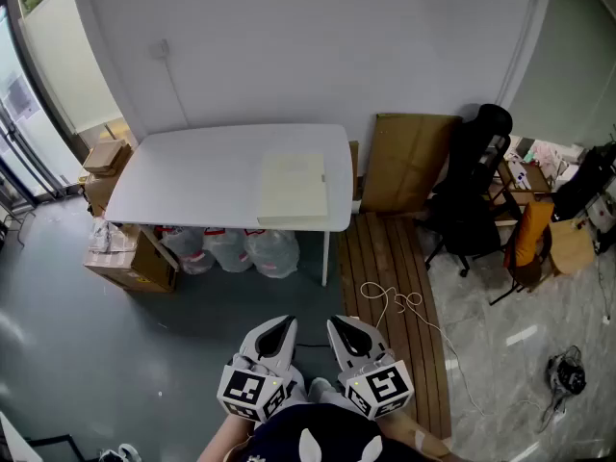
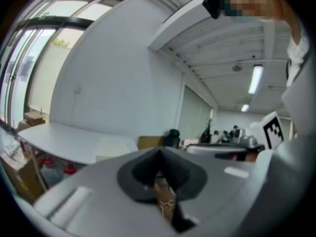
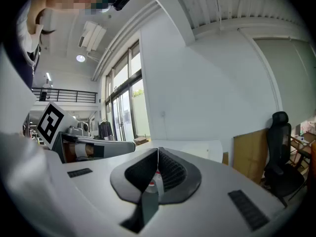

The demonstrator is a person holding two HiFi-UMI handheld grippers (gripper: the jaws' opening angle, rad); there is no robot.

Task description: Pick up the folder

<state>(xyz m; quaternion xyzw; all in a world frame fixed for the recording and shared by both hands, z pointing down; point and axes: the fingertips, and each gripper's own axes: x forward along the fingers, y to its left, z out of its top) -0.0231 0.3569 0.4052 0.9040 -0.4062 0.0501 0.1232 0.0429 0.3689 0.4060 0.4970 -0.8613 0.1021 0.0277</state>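
A: Where's the folder (image 1: 293, 189)?

B: Flat on the right end of the white desk (image 1: 192, 176), at twelve o'clock from where the person stands, well apart from both grippers. Its near edge sits close to the desk's front edge.

A: And the grippers?

B: The left gripper (image 1: 279, 324) and right gripper (image 1: 344, 324) are held side by side low in front of the body. Both are clenched, jaws pressed together with nothing between them.

A: What could spoil the pick?

B: I'd judge the folder itself is the main risk. It is thin and lies flush on a smooth top, so a jaw that can't get under an edge would just push it along. Pushed toward six o'clock, it could tip off the front edge. The jaws also need to open before arriving, or they'll only bump it.

A: Anything on the way there?

B: A loose cable (image 1: 393, 304) coils on the wooden planks (image 1: 385, 258) at about one o'clock, which could snag a foot if the path drifts right.

A: Any containers?

B: Clear plastic bags (image 1: 231, 248) under the desk hold something with red in it, though I can't tell what. A cardboard box (image 1: 137, 266) sits at ten o'clock with its contents hidden.
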